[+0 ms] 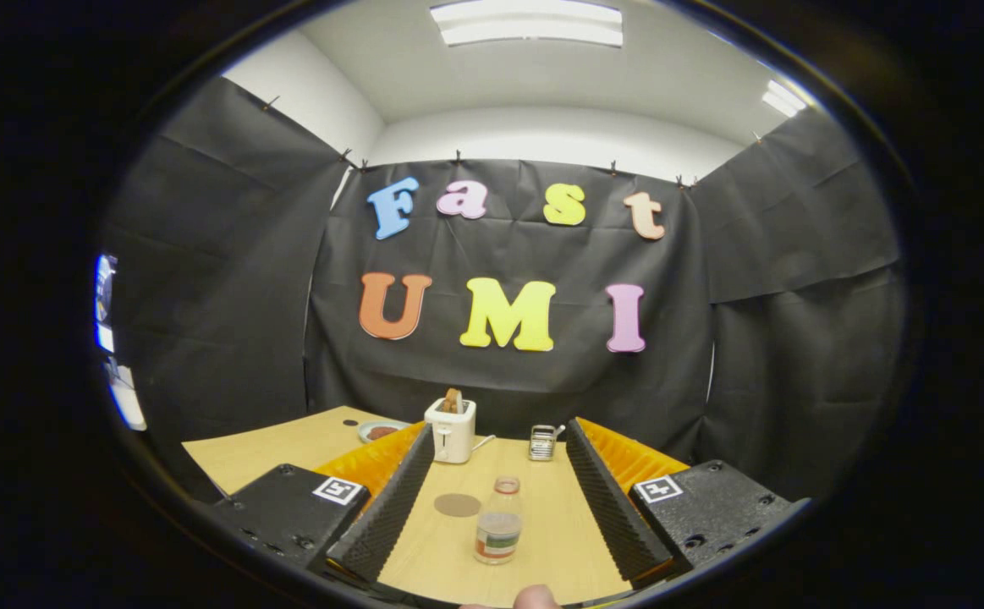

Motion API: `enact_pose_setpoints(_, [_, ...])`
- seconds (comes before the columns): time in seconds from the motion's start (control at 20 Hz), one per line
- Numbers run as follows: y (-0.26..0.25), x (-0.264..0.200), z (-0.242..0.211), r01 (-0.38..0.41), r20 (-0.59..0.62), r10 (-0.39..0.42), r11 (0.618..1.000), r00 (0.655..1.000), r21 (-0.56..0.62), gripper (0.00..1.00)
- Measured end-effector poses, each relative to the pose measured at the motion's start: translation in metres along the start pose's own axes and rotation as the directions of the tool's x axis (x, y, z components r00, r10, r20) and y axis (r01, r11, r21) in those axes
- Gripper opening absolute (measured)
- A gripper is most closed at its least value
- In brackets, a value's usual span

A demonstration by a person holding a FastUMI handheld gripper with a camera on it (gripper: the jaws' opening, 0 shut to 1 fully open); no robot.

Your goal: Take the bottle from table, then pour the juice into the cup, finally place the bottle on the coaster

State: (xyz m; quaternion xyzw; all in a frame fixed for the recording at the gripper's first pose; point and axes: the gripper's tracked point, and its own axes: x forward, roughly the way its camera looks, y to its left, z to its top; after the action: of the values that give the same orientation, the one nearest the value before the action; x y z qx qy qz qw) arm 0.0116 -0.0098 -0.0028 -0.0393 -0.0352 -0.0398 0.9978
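A small clear bottle [498, 521] with a little juice at its bottom stands upright and uncapped on the wooden table [542, 516]. It sits between my two fingers, well short of their tips and touching neither. My gripper [500, 436] is open, with the fingers spread wide on either side. A round brown coaster [457, 505] lies flat on the table just left of the bottle. A metal cup with a handle [542, 442] stands farther back, just inside the right fingertip.
A white toaster [452, 430] with a slice of bread in it stands at the back, by the left fingertip. A plate with something dark on it [380, 431] lies to its left. The black cloth wall closes off the table's far side.
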Motion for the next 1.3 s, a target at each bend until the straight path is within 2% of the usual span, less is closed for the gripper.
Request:
enact_pose_setpoints(0.2, [0.003,0.000,-0.015,-0.006,-0.003,0.006,1.000,1.000,-0.013,1.00])
enact_pose_setpoints(0.4, [0.006,0.002,-0.040,-0.017,-0.006,0.017,0.999,1.000,0.027,1.00])
enact_pose_setpoints(0.8, [0.000,0.030,-0.143,-0.006,-0.150,0.017,0.998,0.989,0.068,1.00])
enact_pose_setpoints(1.3, [-0.009,0.076,-0.253,0.025,-0.360,0.009,0.996,0.933,0.090,1.00])
